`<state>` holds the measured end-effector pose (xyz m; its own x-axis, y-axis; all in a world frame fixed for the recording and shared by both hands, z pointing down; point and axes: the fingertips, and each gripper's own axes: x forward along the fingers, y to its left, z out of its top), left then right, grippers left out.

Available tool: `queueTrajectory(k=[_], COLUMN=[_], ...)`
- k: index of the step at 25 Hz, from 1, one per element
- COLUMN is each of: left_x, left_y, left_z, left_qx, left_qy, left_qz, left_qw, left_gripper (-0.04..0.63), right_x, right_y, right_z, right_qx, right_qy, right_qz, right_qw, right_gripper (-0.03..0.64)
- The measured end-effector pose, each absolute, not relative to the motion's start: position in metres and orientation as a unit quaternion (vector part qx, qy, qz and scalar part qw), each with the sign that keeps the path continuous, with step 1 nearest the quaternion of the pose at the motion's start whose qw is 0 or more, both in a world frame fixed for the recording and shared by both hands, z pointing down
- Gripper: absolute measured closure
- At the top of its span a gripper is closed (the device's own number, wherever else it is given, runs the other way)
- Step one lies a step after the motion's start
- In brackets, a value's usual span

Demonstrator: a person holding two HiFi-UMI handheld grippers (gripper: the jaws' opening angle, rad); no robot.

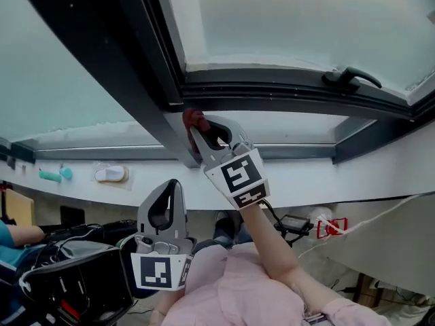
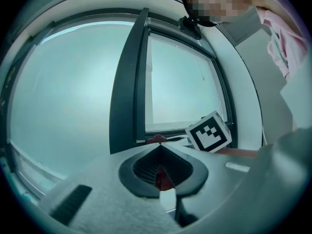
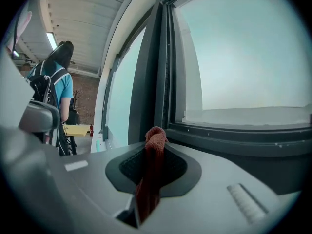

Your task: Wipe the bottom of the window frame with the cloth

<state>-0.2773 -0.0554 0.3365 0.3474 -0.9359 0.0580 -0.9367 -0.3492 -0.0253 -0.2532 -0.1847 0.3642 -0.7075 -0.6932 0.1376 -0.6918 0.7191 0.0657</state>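
A dark red cloth [image 1: 192, 119] is bunched at the tip of my right gripper [image 1: 202, 129], which is shut on it. The cloth sits where the dark upright post [image 1: 122, 60] meets the bottom rail of the window frame [image 1: 285, 92]; whether it touches I cannot tell. In the right gripper view the cloth [image 3: 155, 147] hangs between the shut jaws of the right gripper [image 3: 155, 154], beside the bottom rail [image 3: 243, 136]. My left gripper [image 1: 171, 185] stays lower and nearer me, pointing up, jaws together, nothing visibly held. From the left gripper [image 2: 161, 152] the cloth [image 2: 157, 139] shows ahead.
A black window handle [image 1: 350, 77] lies on the rail to the right. On the white sill [image 1: 170, 185] below are a teal object [image 1: 54, 175] and a white item [image 1: 112, 174]. Cables and a red tag [image 1: 331, 227] hang lower right. A person with a backpack [image 3: 53, 89] stands at the left.
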Motion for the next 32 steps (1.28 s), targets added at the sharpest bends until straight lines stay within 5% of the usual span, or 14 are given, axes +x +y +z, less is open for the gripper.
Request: queueTrajectory(k=[32], left_x=[-0.285], left_y=[-0.076], left_z=[0.325], left_qx=[0.829], left_qy=[-0.56], left_qz=[0.011], left_qw=[0.009], left_gripper=[0.595], right_x=[-0.269], right_y=[-0.238], right_z=[0.387], right_qx=[0.393], right_qy=[-0.911], right_qz=[-0.037], right_qw=[0.116], right_gripper=[0.567])
